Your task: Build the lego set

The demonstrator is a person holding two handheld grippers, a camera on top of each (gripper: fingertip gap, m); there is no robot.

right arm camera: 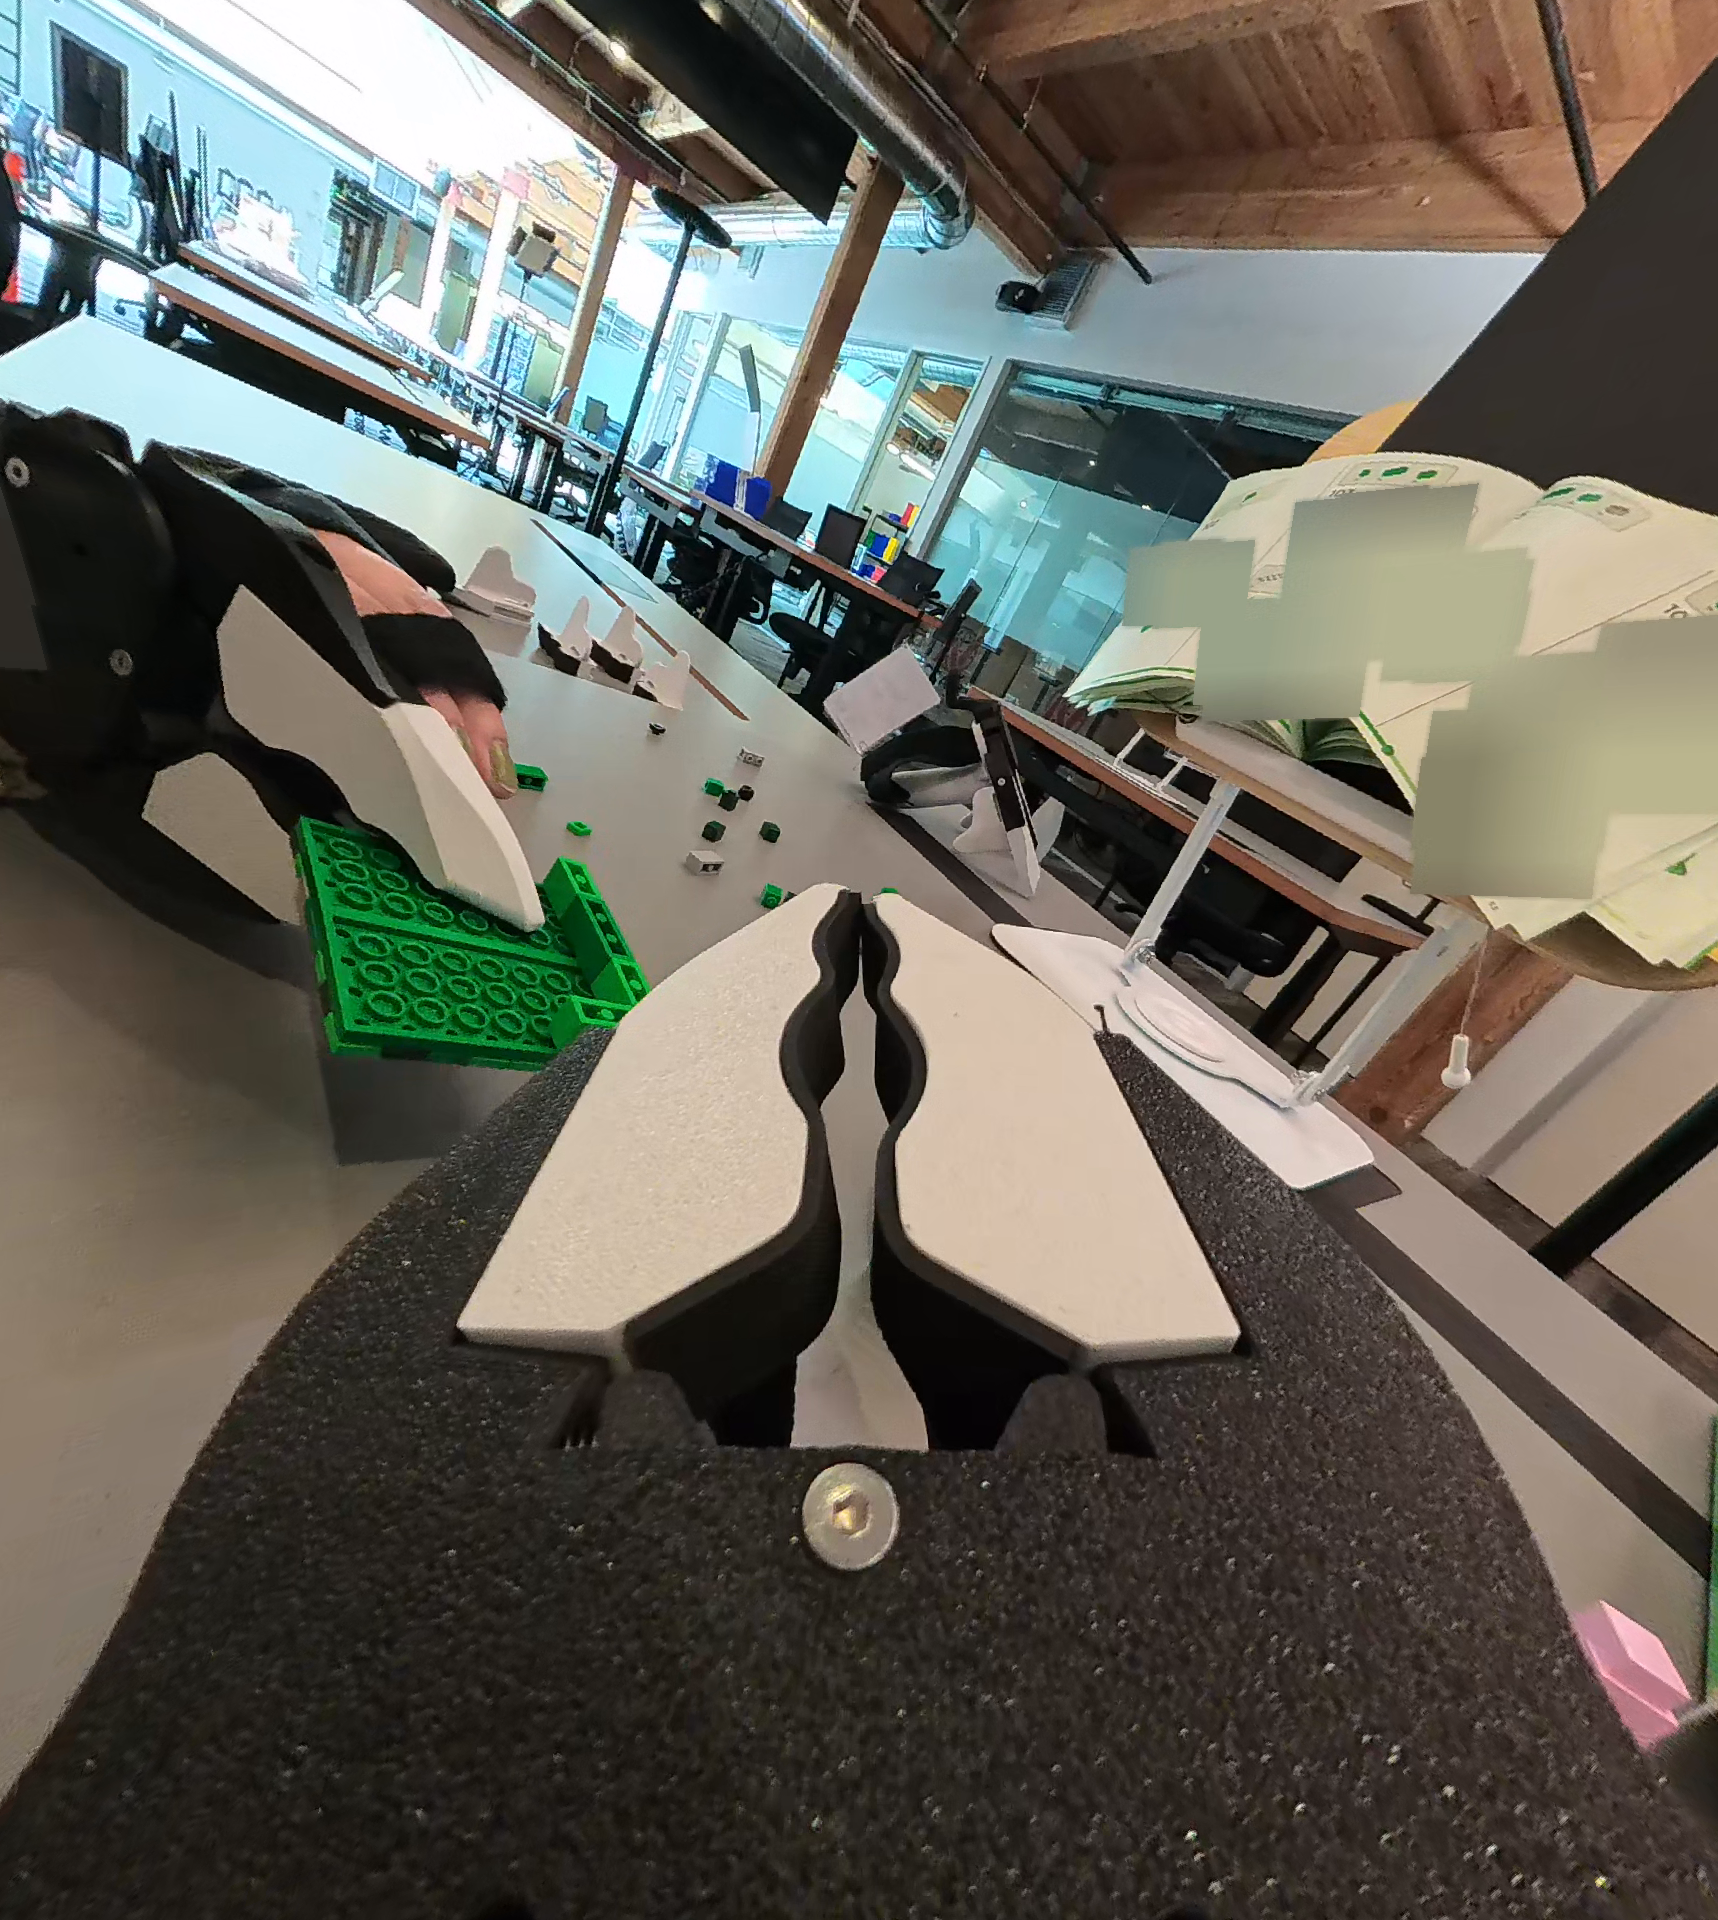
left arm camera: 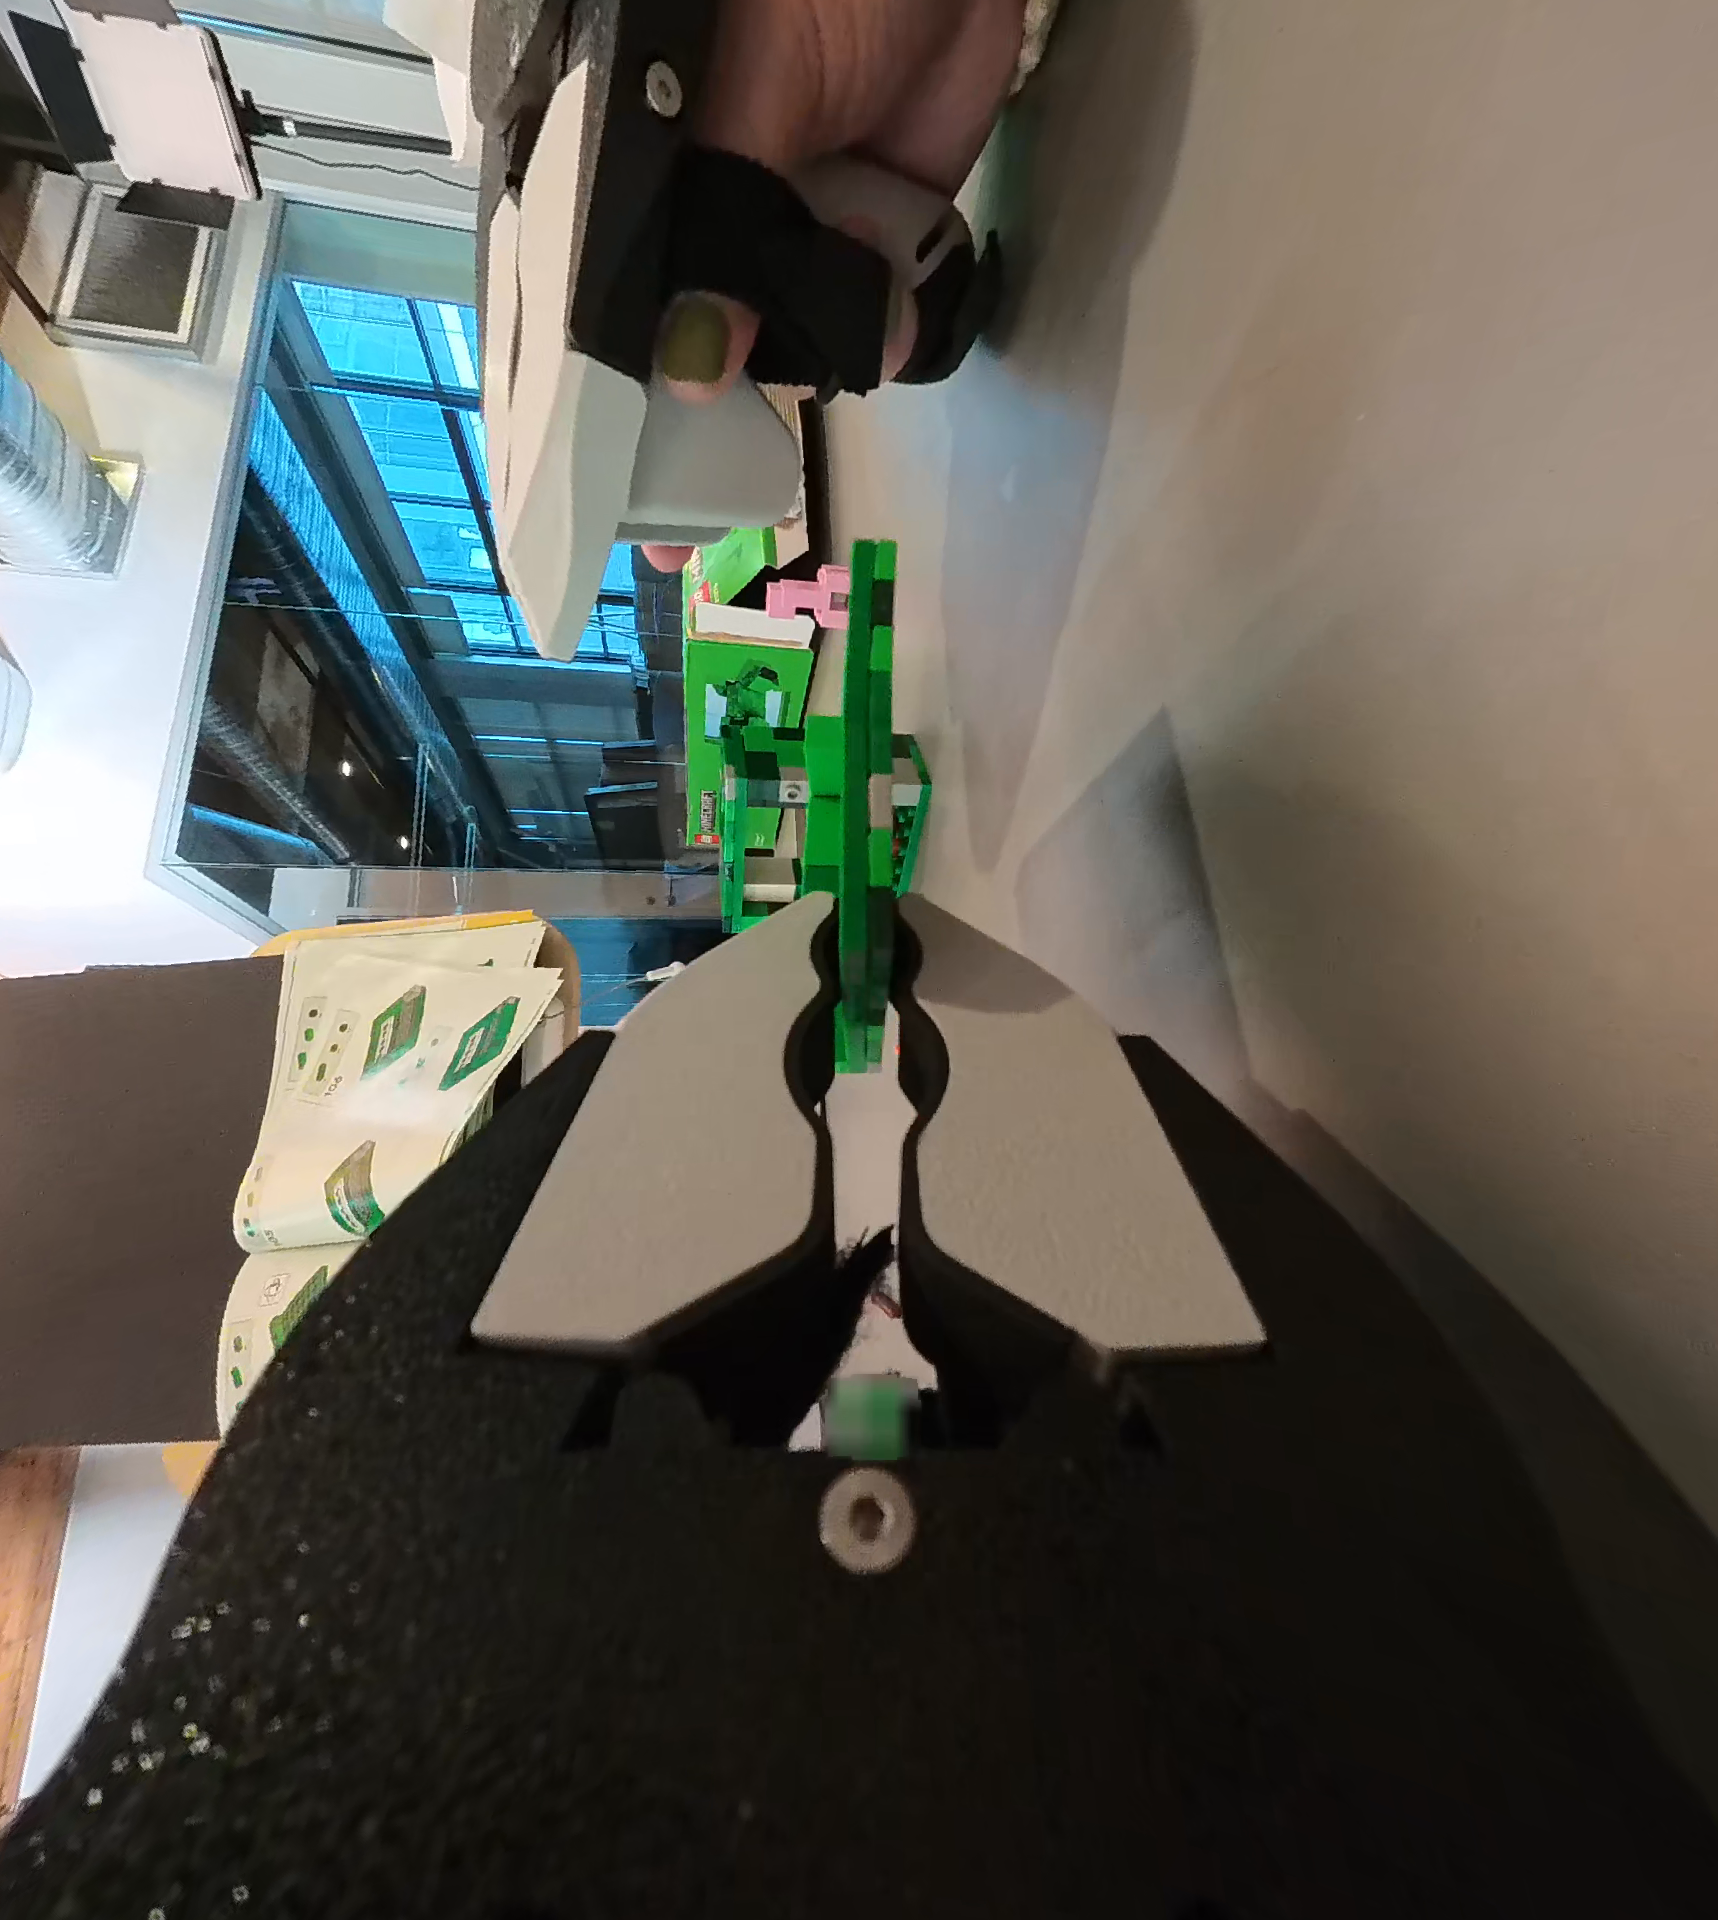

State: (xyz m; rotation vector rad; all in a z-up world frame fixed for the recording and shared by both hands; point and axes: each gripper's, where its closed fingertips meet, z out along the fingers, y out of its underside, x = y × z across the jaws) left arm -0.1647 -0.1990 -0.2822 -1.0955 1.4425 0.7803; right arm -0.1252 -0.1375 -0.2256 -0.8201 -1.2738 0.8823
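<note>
My left gripper is shut on the edge of a green lego plate assembly, which I see edge-on, held above the grey table. In the right wrist view the same green plate shows its underside, tilted, with low green walls at its far end, and the left gripper's white finger lies across it. My right gripper is shut and empty, to the right of the plate. It also shows at the top of the left wrist view, held by a hand in a black strap.
Several small green, black and grey loose bricks lie on the table beyond the plate. An open instruction booklet sits on a white stand at the right. A green box, a pink piece and a green build stand behind the plate. About 10 cm separates my left fingertips from my right.
</note>
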